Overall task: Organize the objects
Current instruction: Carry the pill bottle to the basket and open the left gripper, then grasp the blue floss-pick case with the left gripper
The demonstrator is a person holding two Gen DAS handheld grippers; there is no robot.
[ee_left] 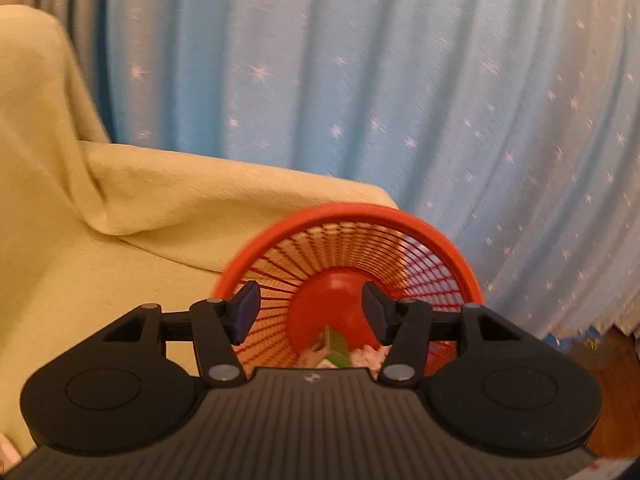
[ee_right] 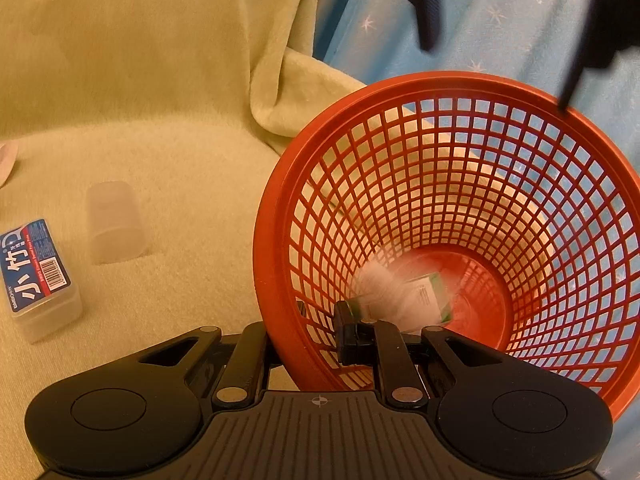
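Right wrist: right claw (ee_right: 320, 334) pinches red basket (ee_right: 452, 88) rim, tilting it

Right wrist view: the round red plastic mesh basket (ee_right: 460, 216) fills the centre and right, tilted, mouth toward the lens. Its near rim sits between the fingers of the right gripper (ee_right: 320, 328), blocking the way forward. Basket floor partly taken by a blurred green-and-white carton (ee_right: 432, 296). Left gripper (ee_right: 500, 44) hangs above the far rim, upper right. Open yellow-green cloth (ee_right: 180, 160) left of centre; frosted plastic cup (ee_right: 116, 224) and clear lidded box with blue label (ee_right: 38, 280) crowd the left edge.
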